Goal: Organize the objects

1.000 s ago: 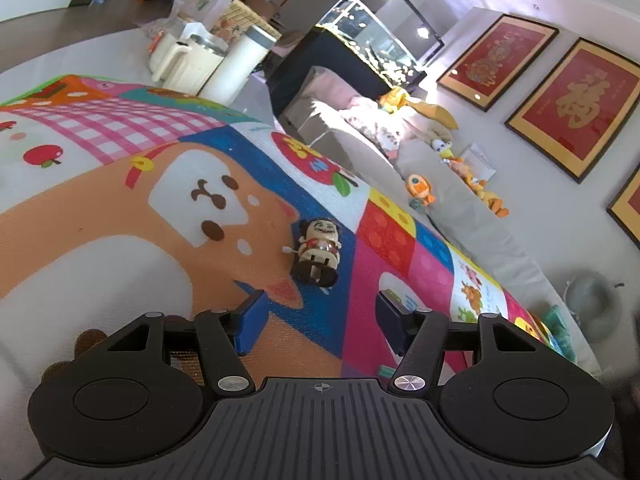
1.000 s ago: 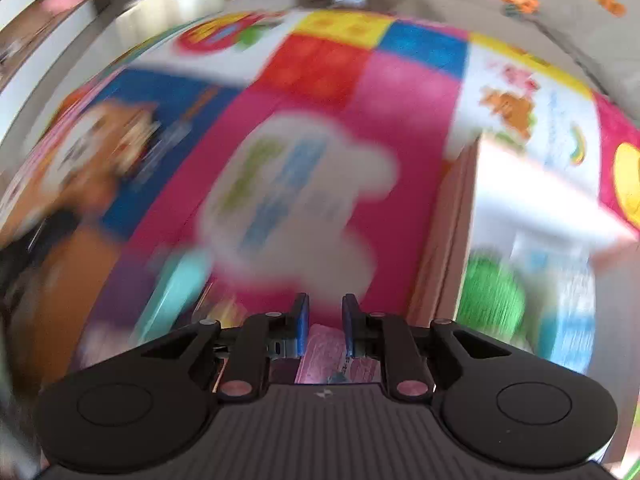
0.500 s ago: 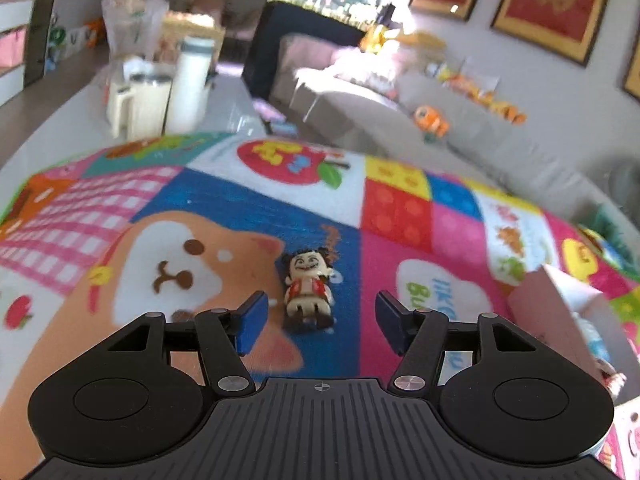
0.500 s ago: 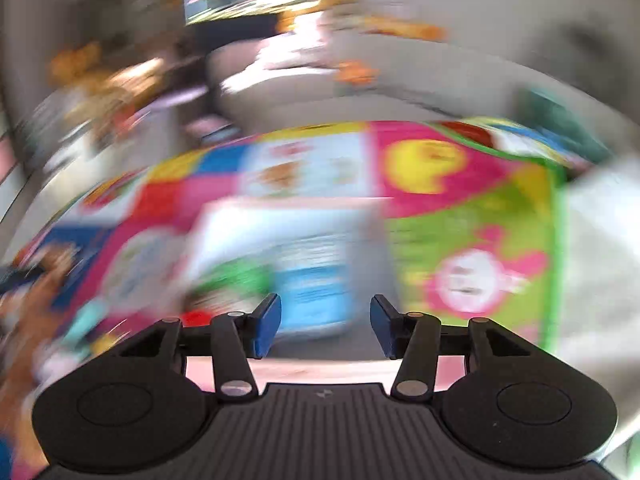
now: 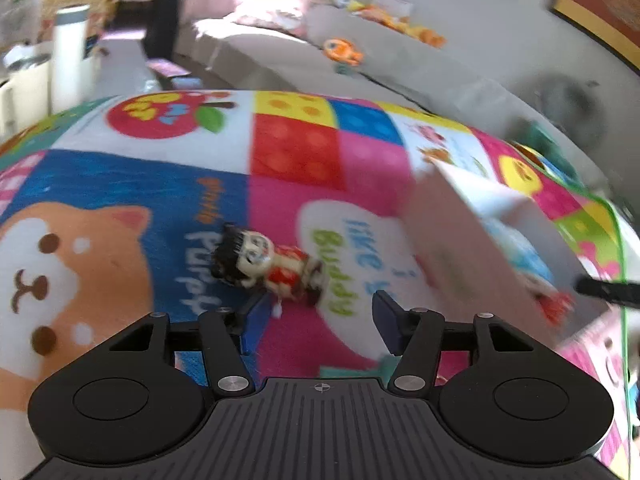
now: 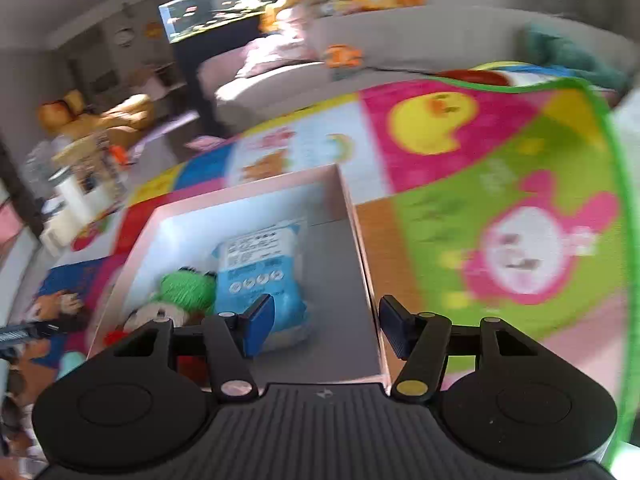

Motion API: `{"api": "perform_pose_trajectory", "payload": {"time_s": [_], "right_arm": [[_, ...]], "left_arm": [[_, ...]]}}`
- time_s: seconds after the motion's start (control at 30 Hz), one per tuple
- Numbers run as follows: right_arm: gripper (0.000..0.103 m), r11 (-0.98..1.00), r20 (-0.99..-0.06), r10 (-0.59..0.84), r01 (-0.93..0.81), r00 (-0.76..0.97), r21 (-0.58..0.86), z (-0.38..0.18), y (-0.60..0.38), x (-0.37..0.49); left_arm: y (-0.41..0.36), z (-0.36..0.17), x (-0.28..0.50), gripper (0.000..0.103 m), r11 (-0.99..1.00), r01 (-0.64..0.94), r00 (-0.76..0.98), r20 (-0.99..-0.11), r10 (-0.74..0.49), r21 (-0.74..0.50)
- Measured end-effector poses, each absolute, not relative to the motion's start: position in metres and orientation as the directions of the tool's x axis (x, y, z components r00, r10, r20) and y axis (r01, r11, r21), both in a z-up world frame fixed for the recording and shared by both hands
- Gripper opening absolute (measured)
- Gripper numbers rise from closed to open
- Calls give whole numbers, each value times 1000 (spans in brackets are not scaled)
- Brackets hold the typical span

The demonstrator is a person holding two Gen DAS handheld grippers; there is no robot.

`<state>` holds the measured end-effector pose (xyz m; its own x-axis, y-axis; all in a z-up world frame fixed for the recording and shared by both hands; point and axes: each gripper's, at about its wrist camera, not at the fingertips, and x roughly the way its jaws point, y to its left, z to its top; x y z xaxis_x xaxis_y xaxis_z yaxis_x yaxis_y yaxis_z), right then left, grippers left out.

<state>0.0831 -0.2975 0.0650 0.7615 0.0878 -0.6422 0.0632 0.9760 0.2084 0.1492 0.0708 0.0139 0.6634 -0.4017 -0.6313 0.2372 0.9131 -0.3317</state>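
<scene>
A small toy figure with black hair and red clothes lies on its side on the colourful play mat. My left gripper is just short of it, jaws closing. The toy sits ahead of the left pad, and neither pad presses it. To its right stands a pink box. My right gripper hangs over that box, its jaws opening with nothing between them. Inside lie a blue packet, a green knitted toy and other small toys.
Beyond the mat's far edge stand a grey sofa with plush toys and a dark fish-tank cabinet. A white flask stands far left. The mat's green border runs at the right. Part of the left gripper shows beside the box.
The right gripper was shut, has opened, and swung right from the mat to above the box. The left view has rolled and moved right; the toy figure now lies closer to its fingers.
</scene>
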Motion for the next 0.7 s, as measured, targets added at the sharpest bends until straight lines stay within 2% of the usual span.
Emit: {"api": "perform_pose_trajectory", "payload": {"time_s": [0.13, 0.23, 0.3, 0.37, 0.47, 0.53, 0.6, 0.7], "right_arm": [[59, 978, -631, 167, -43, 758, 206, 68, -269, 80], [59, 982, -595, 180, -111, 784, 150, 79, -254, 56], [63, 961, -603, 276, -209, 749, 181, 85, -251, 34], [71, 927, -626, 374, -294, 684, 232, 84, -246, 12], [72, 878, -673, 453, -422, 585, 224, 73, -227, -28], [72, 858, -704, 447, -486, 551, 164, 61, -209, -51], [72, 857, -723, 379, -513, 577, 40, 49, -191, -69], [72, 885, -705, 293, -463, 646, -56, 37, -184, -76]], "left_arm": [[78, 31, 121, 58, 914, 207, 707, -593, -386, -348], [89, 56, 77, 58, 918, 215, 751, -545, -373, -332], [88, 69, 45, 58, 900, 277, 743, -519, -423, -337], [77, 77, 10, 58, 870, 366, 705, -512, -490, -329], [48, 80, -40, 58, 813, 523, 618, -542, -569, -258], [24, 75, -71, 59, 777, 608, 581, -578, -573, -160], [5, 67, -90, 58, 766, 639, 576, -616, -537, -70], [-10, 50, -100, 54, 770, 638, 578, -668, -469, 12]]}}
